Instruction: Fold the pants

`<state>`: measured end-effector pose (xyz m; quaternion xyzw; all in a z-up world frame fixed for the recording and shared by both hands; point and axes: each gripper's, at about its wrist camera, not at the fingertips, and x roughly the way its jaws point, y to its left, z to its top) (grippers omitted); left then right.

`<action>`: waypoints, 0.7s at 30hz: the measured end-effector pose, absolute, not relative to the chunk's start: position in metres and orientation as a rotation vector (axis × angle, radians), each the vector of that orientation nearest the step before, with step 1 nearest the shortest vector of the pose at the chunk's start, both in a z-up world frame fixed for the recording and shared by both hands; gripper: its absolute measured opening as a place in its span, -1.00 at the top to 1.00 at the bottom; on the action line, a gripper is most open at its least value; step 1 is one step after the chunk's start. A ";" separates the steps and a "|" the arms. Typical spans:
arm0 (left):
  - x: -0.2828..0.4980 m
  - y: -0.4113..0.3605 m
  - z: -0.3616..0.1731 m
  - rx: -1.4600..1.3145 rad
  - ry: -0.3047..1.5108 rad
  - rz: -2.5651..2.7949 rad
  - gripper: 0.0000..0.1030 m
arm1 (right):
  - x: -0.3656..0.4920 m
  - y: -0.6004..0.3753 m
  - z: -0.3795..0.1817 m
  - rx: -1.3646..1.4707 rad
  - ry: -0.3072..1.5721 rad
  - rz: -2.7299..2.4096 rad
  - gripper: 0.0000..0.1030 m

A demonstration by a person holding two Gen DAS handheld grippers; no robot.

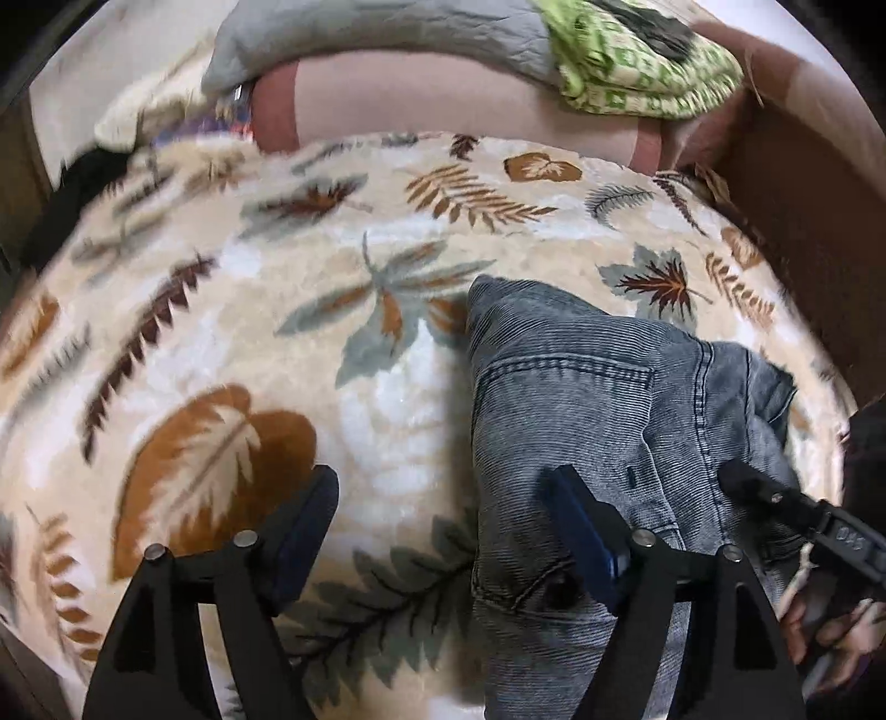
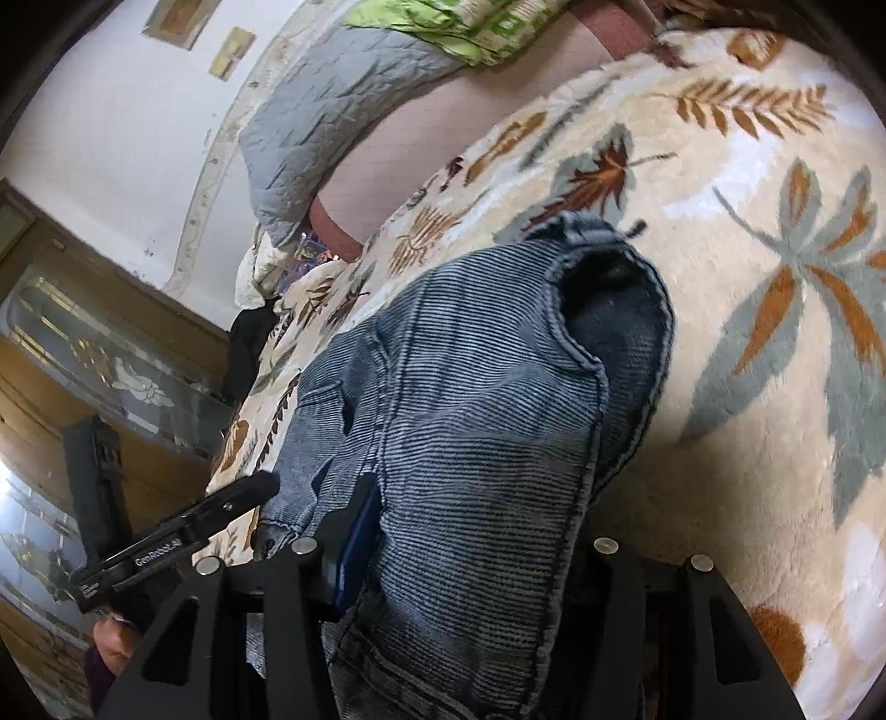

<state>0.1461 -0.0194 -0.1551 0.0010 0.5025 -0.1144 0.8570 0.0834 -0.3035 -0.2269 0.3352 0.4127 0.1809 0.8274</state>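
Blue-grey corduroy-textured jeans (image 1: 581,387) lie bunched on a cream blanket with a leaf pattern (image 1: 332,310). In the left wrist view my left gripper (image 1: 443,476) stands open, one finger over the blanket and the other finger (image 1: 576,526) over the jeans' left edge, with nothing pinched. In the right wrist view a thick fold of the jeans (image 2: 470,399) fills the gap of my right gripper (image 2: 476,498), which is shut on it; one blue pad (image 2: 360,531) shows and the other is hidden under the denim. A leg opening (image 2: 614,310) gapes at the far end.
A grey quilt (image 1: 387,39) and a green patterned cloth (image 1: 637,66) lie at the far side of the bed on a pink sheet (image 1: 443,105). A brown bed frame (image 1: 803,221) runs along the right. A wooden cabinet with glass (image 2: 83,354) stands by the bed.
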 end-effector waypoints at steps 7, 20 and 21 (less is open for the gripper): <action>0.152 -0.007 -0.163 -0.138 1.125 -0.315 -0.55 | 0.086 -0.305 -0.230 0.735 0.889 0.386 -0.14; 0.161 -0.038 -0.188 -0.236 1.243 -0.469 -0.56 | 0.086 -0.305 -0.231 0.732 0.888 0.386 -0.15; 0.161 -0.041 -0.189 -0.240 1.241 -0.482 -0.56 | 0.086 -0.305 -0.231 0.733 0.887 0.386 -0.15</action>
